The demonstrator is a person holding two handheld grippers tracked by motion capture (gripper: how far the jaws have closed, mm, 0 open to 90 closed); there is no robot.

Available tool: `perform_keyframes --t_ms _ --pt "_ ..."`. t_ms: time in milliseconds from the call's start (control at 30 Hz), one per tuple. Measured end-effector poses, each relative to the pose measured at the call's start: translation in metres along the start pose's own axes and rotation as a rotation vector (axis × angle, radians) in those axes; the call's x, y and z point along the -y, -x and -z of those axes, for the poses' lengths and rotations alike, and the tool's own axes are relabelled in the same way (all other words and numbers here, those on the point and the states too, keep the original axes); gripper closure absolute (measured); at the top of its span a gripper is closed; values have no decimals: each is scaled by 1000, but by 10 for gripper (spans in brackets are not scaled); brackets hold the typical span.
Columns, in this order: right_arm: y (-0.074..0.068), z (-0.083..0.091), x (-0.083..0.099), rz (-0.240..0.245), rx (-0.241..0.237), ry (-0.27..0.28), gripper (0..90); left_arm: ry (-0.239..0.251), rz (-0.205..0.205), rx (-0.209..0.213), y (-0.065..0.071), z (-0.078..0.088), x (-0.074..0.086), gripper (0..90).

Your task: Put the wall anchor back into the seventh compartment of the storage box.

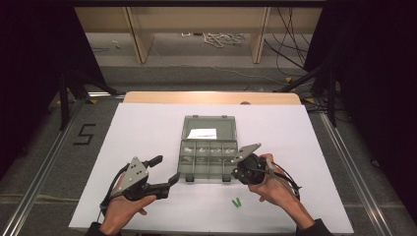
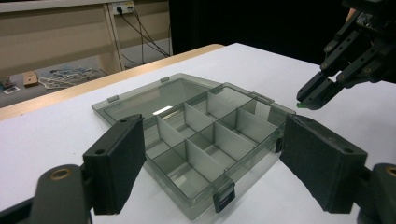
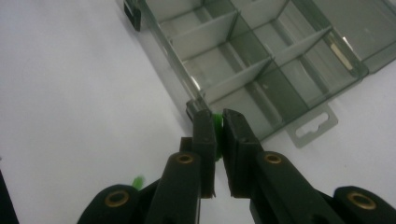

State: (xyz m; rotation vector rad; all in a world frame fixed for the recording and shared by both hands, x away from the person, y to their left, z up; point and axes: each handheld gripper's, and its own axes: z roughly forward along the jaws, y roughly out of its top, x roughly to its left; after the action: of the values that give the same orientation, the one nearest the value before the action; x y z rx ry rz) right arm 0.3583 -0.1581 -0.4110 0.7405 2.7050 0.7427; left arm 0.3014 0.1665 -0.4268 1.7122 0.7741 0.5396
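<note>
While the person's right hand is holding it above the near right corner of the organizer box, the right gripper is pinching a small green piece between its 2 jaws, which are pressed almost together on it. Seen from the left gripper view, that right gripper is hanging just past the box's corner, with a speck of green peeking out at the tip. The box is lying open on the white table cover, its clear lid folded back flat, and its 8 compartments are sitting in 2 rows of 4. Nearer the person, 2 more green pieces are lying on the cover, just beside the right hand. The left gripper is resting at the box's left, its jaws standing spread wide with nothing between them, pointing toward the box.
</note>
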Motion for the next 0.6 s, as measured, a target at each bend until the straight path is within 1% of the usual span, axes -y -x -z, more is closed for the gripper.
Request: perform_keyframes --t_ms 33,67,100,267,367,400,433,467,500,533,600 --pt "0 -1 -2 1 2 6 844 -3 5 -6 0 1 0 214" --pt "0 -1 -5 7 -2 12 845 0 1 -7 -1 1 0 214" --pt "0 -1 -8 13 4 18 845 3 11 -10 -2 1 0 213" --pt "0 -4 -18 27 7 30 844 5 7 -9 -2 1 0 214" --pt "1 -8 -23 28 4 46 844 4 4 -9 -2 1 0 214" --pt "0 -10 -24 23 11 48 844 5 8 -10 -2 1 0 214" --pt "1 -11 -25 32 4 49 844 4 5 -11 -2 1 0 214" --pt "0 -13 -26 28 17 53 844 4 5 -13 -3 1 0 214" --pt "1 -14 -27 27 10 58 844 4 3 -15 -3 1 0 214" --pt "1 -15 -28 31 14 59 844 5 6 -16 -3 2 0 214" --pt "2 -17 -30 21 12 69 844 6 5 -16 -4 2 0 214"
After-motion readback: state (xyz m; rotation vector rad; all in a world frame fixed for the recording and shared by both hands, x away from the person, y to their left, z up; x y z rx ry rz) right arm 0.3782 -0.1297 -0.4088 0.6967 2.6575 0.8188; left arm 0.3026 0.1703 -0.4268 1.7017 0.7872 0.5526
